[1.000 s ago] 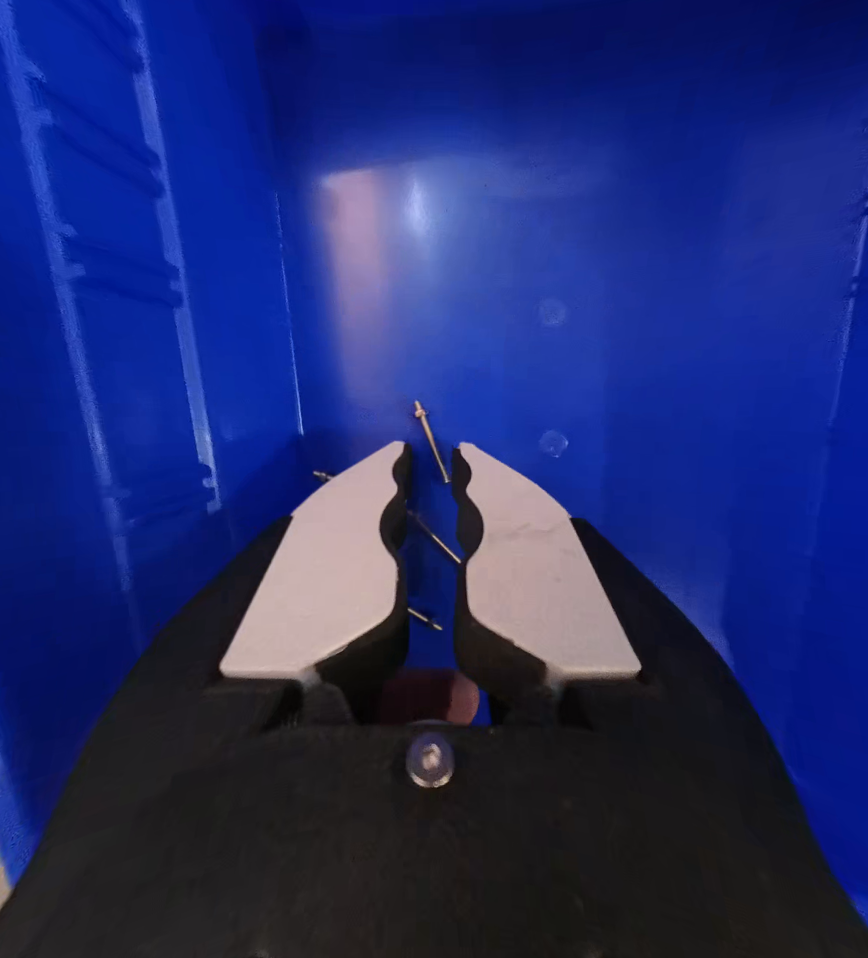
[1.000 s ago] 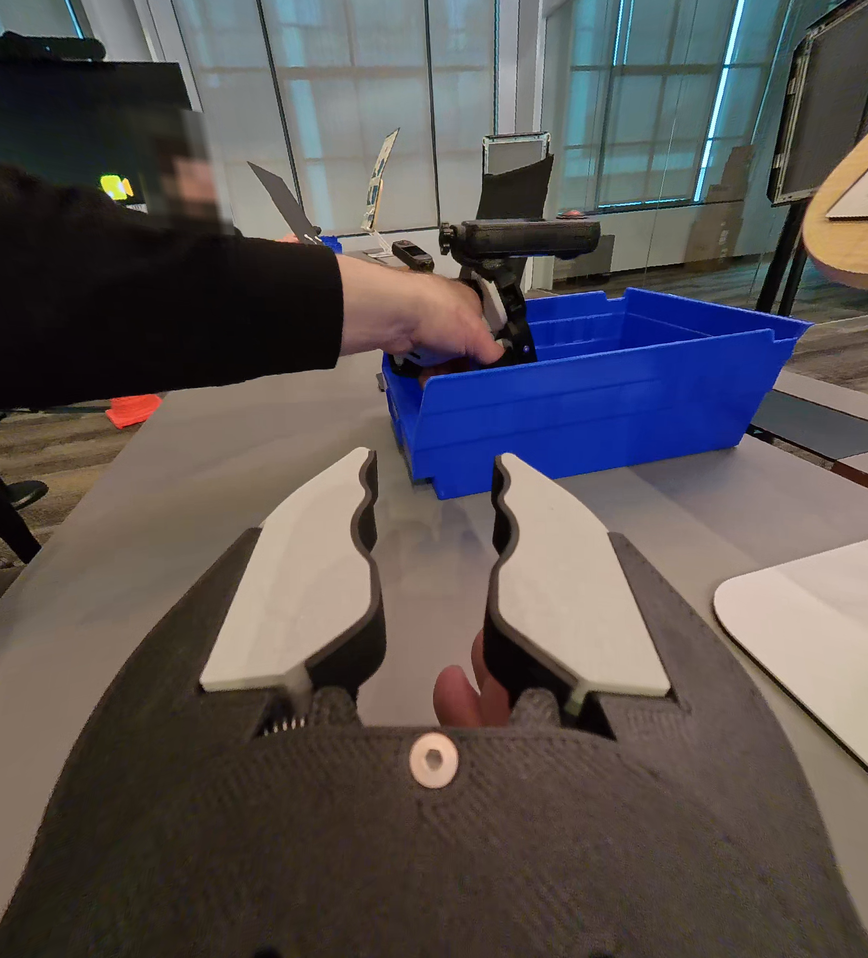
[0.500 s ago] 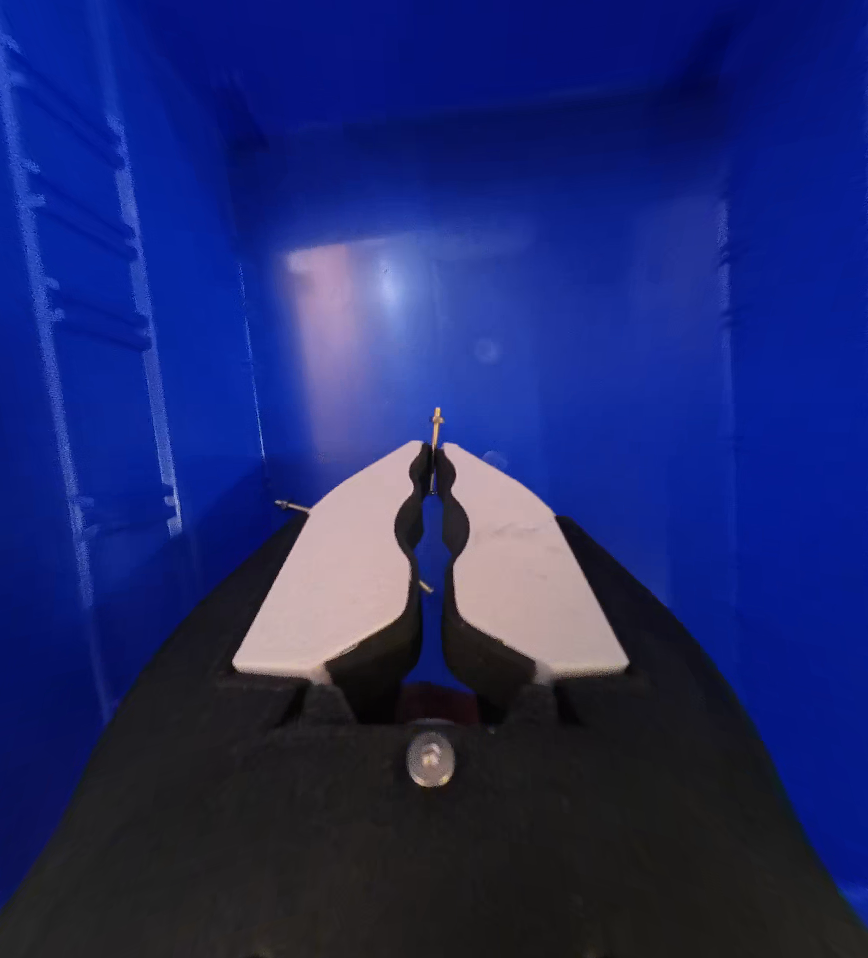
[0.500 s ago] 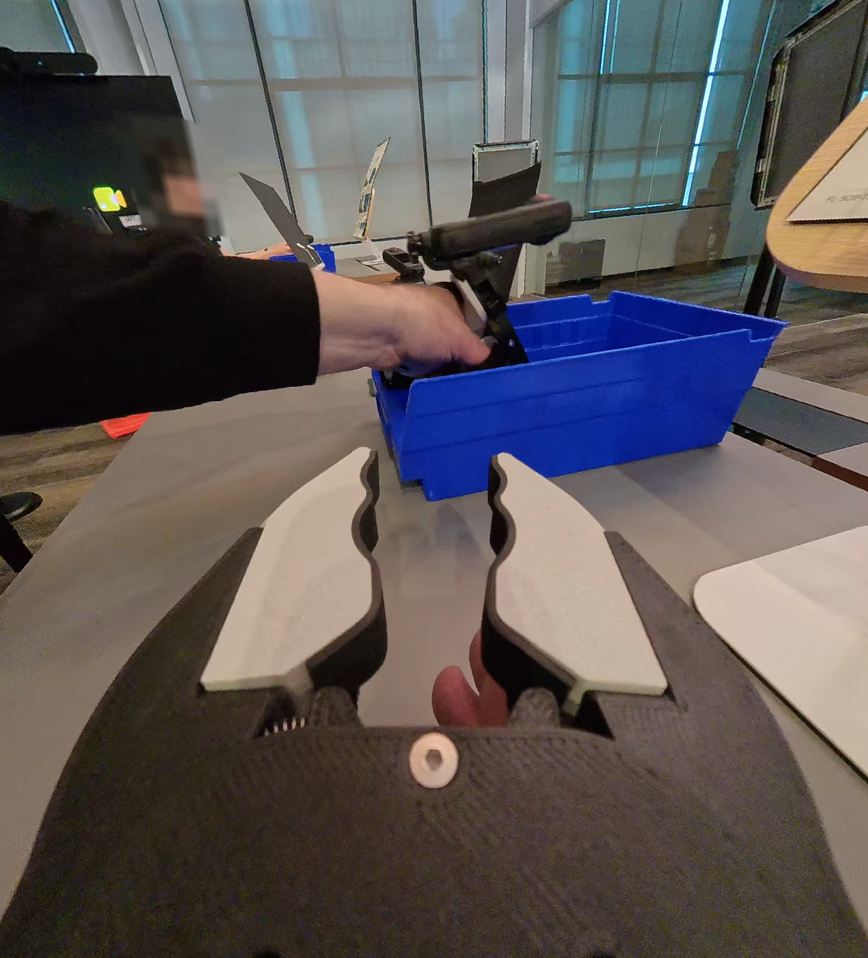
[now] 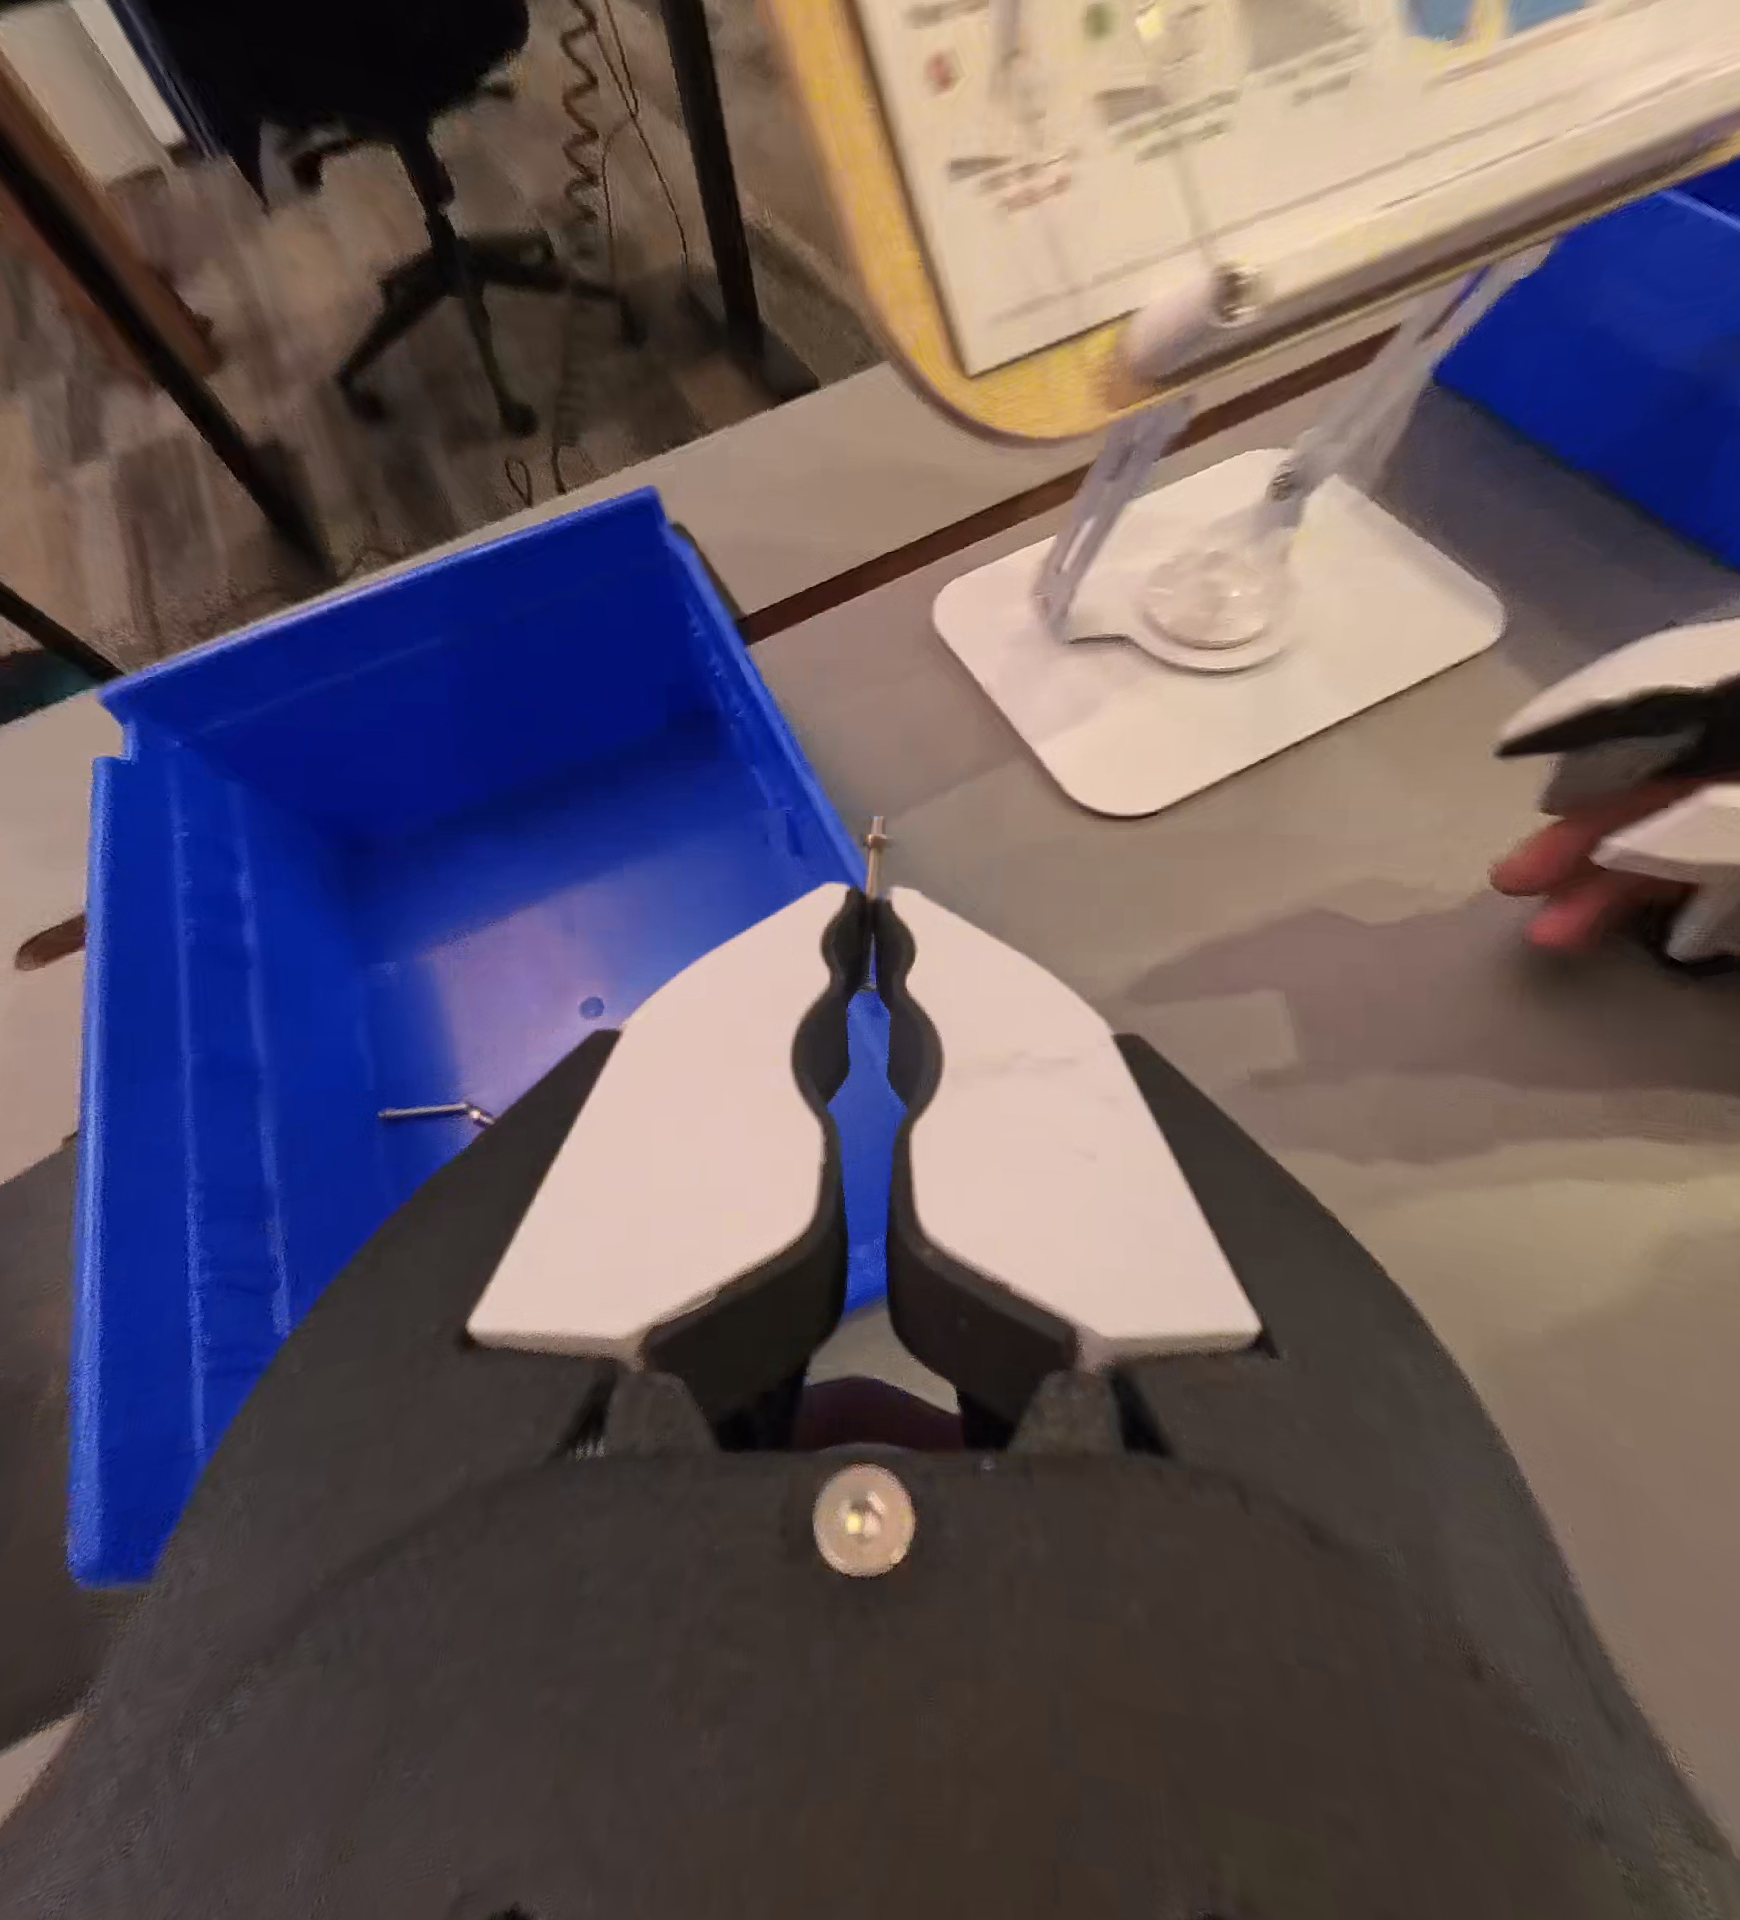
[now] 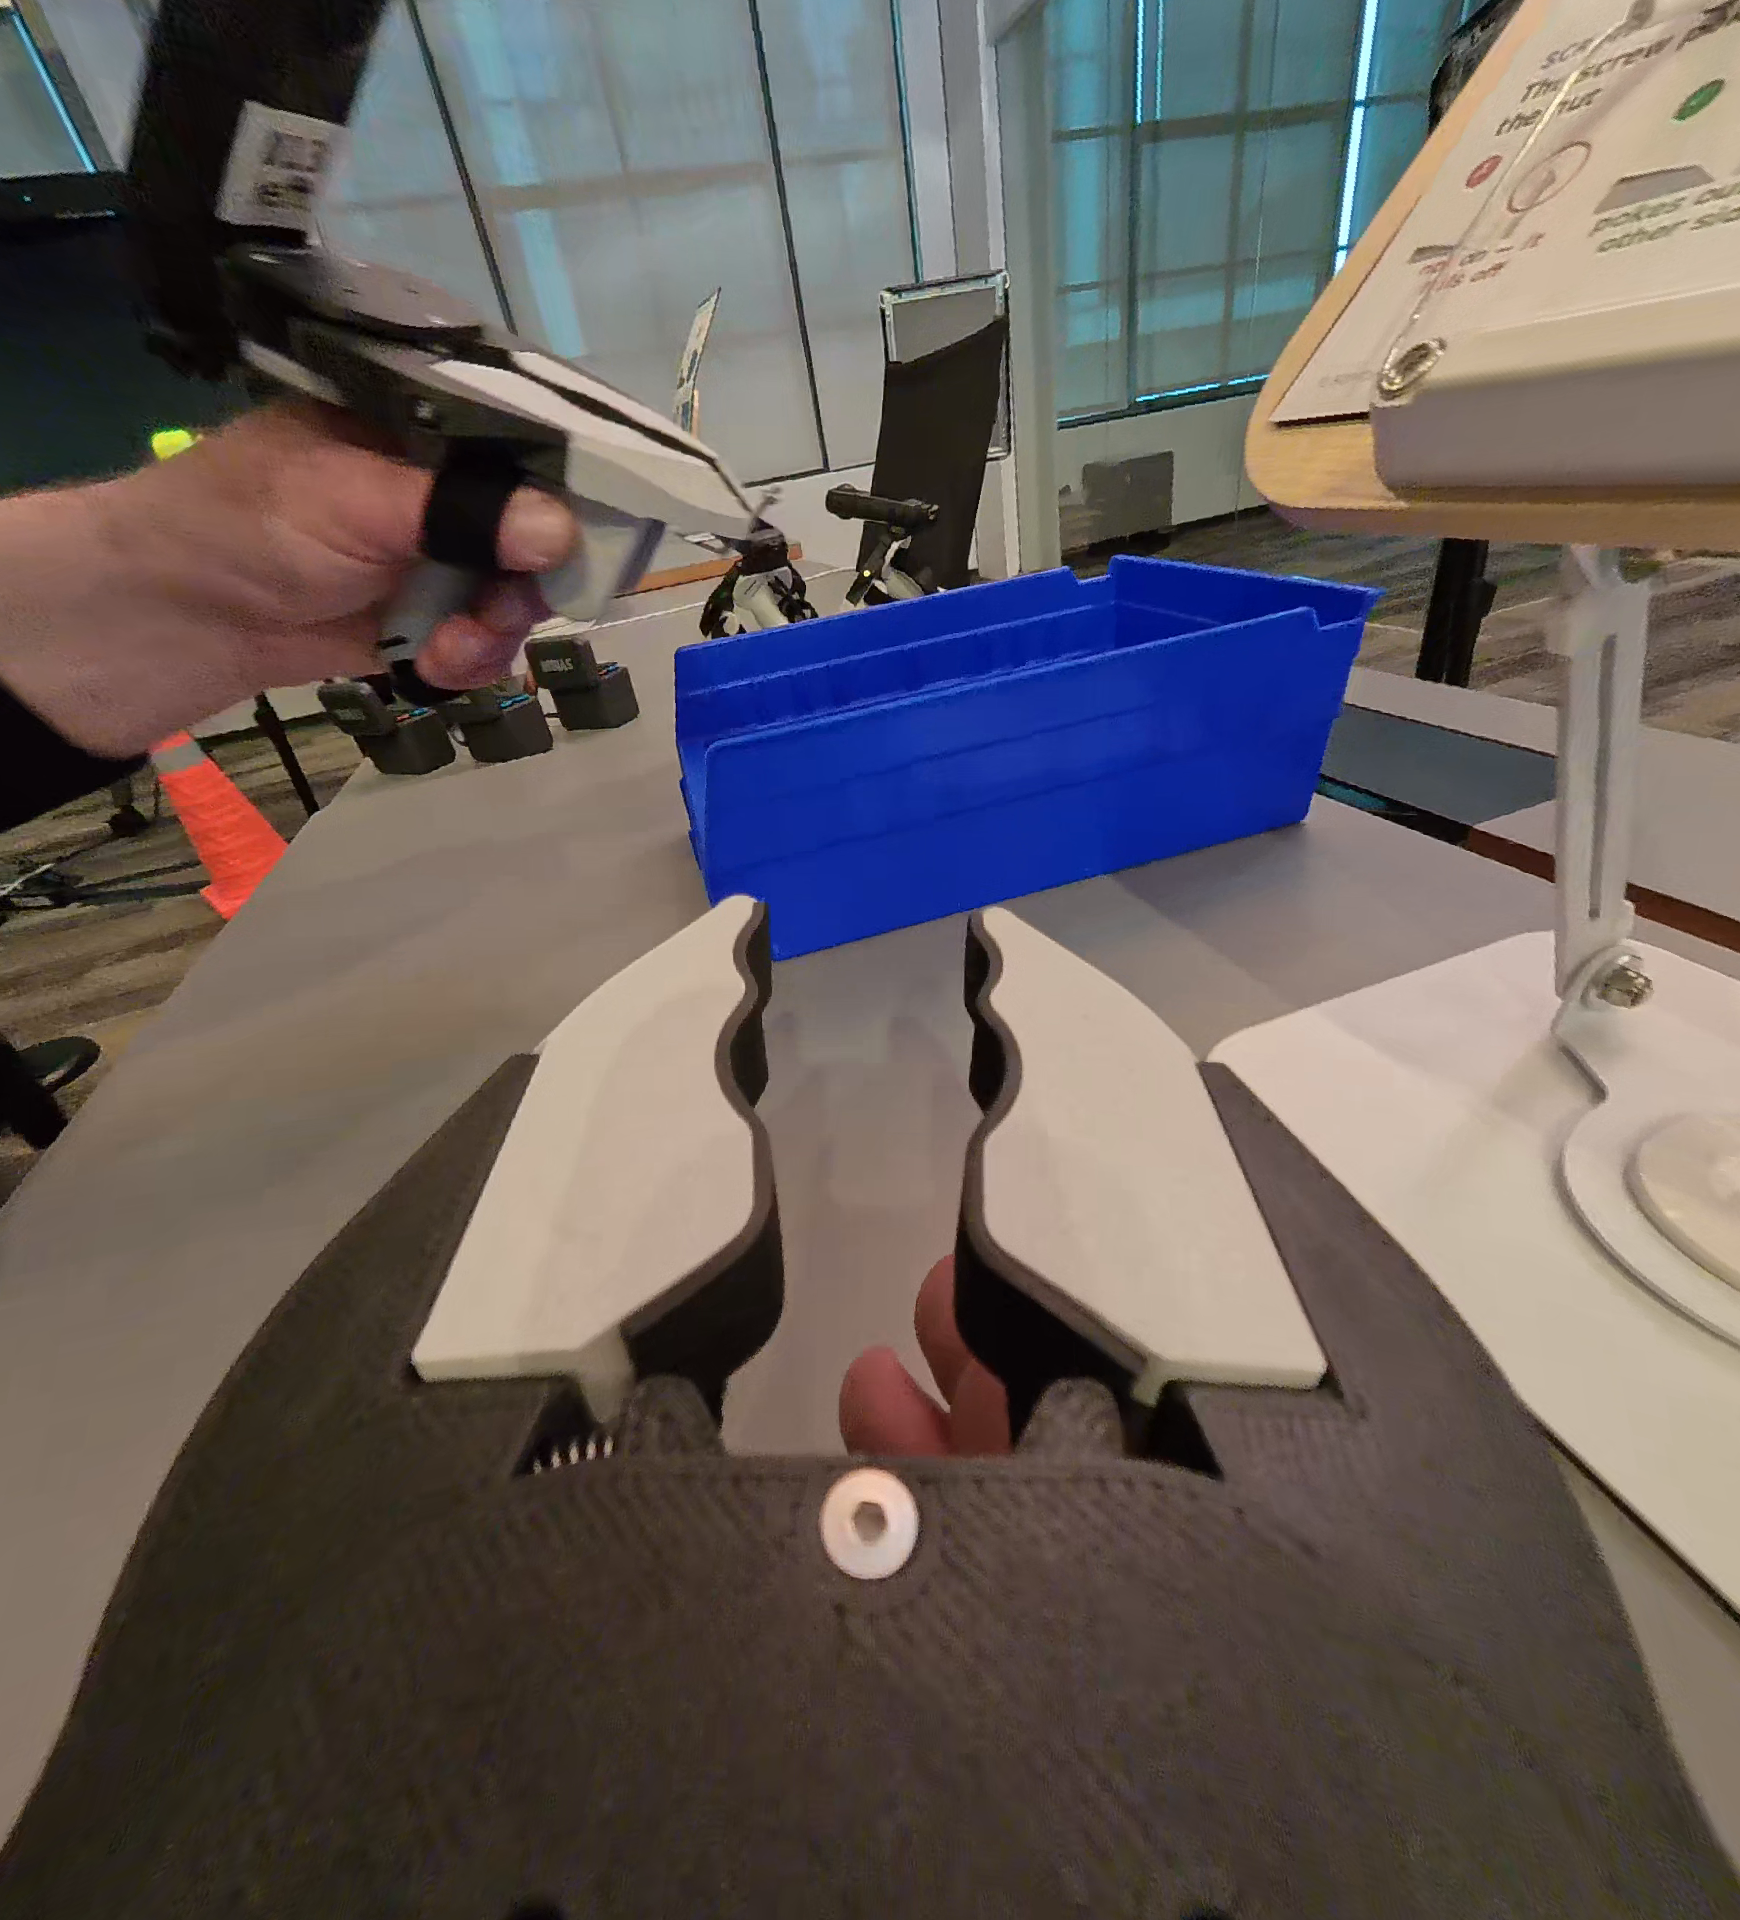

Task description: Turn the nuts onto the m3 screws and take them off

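Loose screw (image 5: 435, 1113): far left, we see one lying flat on the floor of the blue bin (image 5: 222, 1039), apart from everything else.
Blue bin: it sits on the grey counter (image 5: 1261, 1091), open side up; the right wrist view has it just beyond our right gripper's tips.
Left gripper (image 5: 874, 902): we've got it clenched, tips pinched together over the bin's right wall, raised above the counter.
M3 screw (image 5: 877, 852): there it is, nipped at the very tips of the left gripper, shaft poking up and out past them, a small nut or head near its far end; we cannot tell which.
Left hand (image 6: 222, 582): in the right wrist view it holds the left gripper up in the air, above and left of the bin.
Right gripper (image 6: 866, 966): jaws spread wide, nothing between them, low over the counter.
White stand base (image 6: 1417, 1122): flat on the counter at right, its bracket carrying a tilted instruction board (image 6: 1572, 260).
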